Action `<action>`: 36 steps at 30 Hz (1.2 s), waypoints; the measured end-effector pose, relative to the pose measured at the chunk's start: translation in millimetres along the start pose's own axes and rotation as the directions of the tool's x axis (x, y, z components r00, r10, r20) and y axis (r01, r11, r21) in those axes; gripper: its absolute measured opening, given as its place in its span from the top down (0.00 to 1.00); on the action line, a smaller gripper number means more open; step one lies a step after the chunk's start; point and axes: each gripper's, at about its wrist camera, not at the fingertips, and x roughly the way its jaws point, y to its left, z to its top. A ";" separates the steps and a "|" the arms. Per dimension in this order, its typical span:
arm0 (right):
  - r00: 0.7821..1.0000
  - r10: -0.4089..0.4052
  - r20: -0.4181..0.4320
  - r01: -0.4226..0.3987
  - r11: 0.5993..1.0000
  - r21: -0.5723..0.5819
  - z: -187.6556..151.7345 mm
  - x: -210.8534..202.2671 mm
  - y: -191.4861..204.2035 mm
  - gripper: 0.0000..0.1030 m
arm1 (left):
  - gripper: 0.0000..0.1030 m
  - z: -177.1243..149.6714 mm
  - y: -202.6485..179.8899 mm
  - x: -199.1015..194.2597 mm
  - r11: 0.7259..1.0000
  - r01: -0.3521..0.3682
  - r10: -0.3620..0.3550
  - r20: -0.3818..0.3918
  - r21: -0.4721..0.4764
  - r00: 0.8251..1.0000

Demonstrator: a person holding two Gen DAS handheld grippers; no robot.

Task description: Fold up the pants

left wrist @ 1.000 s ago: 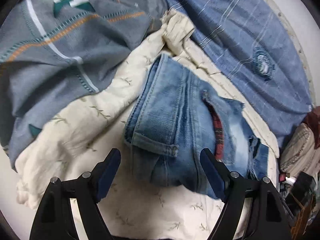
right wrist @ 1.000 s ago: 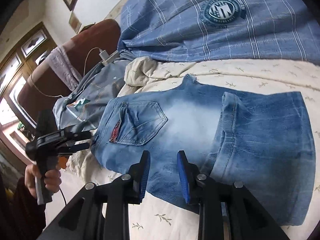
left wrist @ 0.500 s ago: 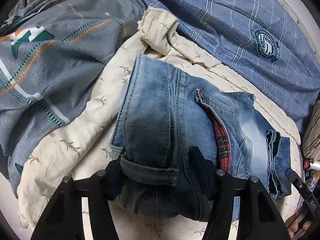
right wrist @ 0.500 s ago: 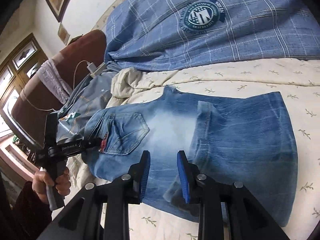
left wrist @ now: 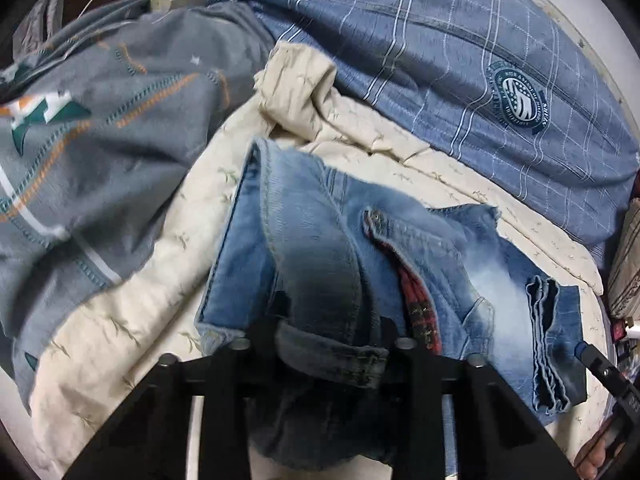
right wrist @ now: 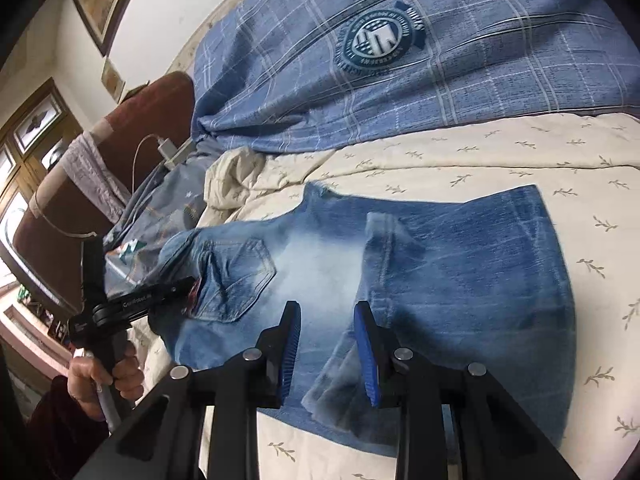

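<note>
Gripping the waistband end of the jeans [left wrist: 320, 248], your left tongs [left wrist: 326, 332] have closed in on a bunched roll of denim, and the cloth fills the gap between the two black arms. From the right wrist view you can see those same left tongs [right wrist: 176, 294] at the pocket end of the jeans [right wrist: 440, 264], with your left hand [right wrist: 102, 376] wrapped around the handle below.

Your right tongs [right wrist: 330, 348] sit partly open, the blue pads [right wrist: 290, 344] apart with a clear gap between them. They hover over the near edge of the jeans, about midway along, and nothing is pinched between them; whether the pads touch the cloth you cannot tell.

The jeans lie folded on the cream bedsheet [right wrist: 500, 152] with its small leaf print, back pocket up, the hem end doubled over to your right. A red plaid lining [left wrist: 418, 304] peeks from the waistband. Behind them lies a blue checked duvet [right wrist: 460, 60] bearing a round crest, and a grey patterned blanket [left wrist: 112, 128] is bunched at the waistband side. A white charger [right wrist: 172, 150] rests near the headboard [right wrist: 60, 216].
</note>
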 end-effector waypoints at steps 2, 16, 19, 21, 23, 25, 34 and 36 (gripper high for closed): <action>1.000 -0.008 0.010 0.008 1.000 0.028 1.9 -1.8 -6.5 0.71 | 0.74 3.0 -1.8 -2.6 1.000 0.003 -0.003 -0.001 0.012 1.000; 0.998 -0.041 0.047 0.035 0.993 0.108 12.0 -13.1 -33.4 0.71 | 0.13 -4.6 20.4 12.3 0.994 0.022 -0.028 -0.055 -0.104 0.998; 0.998 -0.046 0.045 0.041 0.994 0.099 11.9 -11.7 -31.2 0.71 | 0.14 -6.9 21.2 14.1 0.994 0.045 -0.049 -0.038 -0.104 0.998; 0.998 -0.048 0.041 0.044 0.994 0.096 11.1 -10.0 -29.9 0.71 | 0.39 -6.0 16.9 12.1 0.994 0.067 -0.069 -0.022 -0.085 0.997; 0.998 -0.051 0.041 0.047 0.994 0.094 10.6 -9.2 -29.7 0.71 | 0.55 -2.9 12.2 9.6 0.994 0.084 -0.085 -0.012 -0.072 0.996; 0.998 -0.053 0.042 0.049 0.994 0.096 10.7 -9.4 -29.8 0.71 | 0.67 1.4 6.1 7.3 0.997 0.048 -0.048 -0.005 -0.052 0.999; 0.997 -0.056 0.056 0.049 0.992 0.113 12.4 -12.9 -32.9 0.71 | 0.78 5.0 -4.4 -2.0 1.000 0.015 -0.014 0.036 -0.020 0.999; 0.996 -0.060 0.062 0.053 0.992 0.117 13.5 -13.9 -34.8 0.71 | 0.80 8.0 -14.0 -8.7 1.000 0.003 -0.004 0.057 0.013 0.998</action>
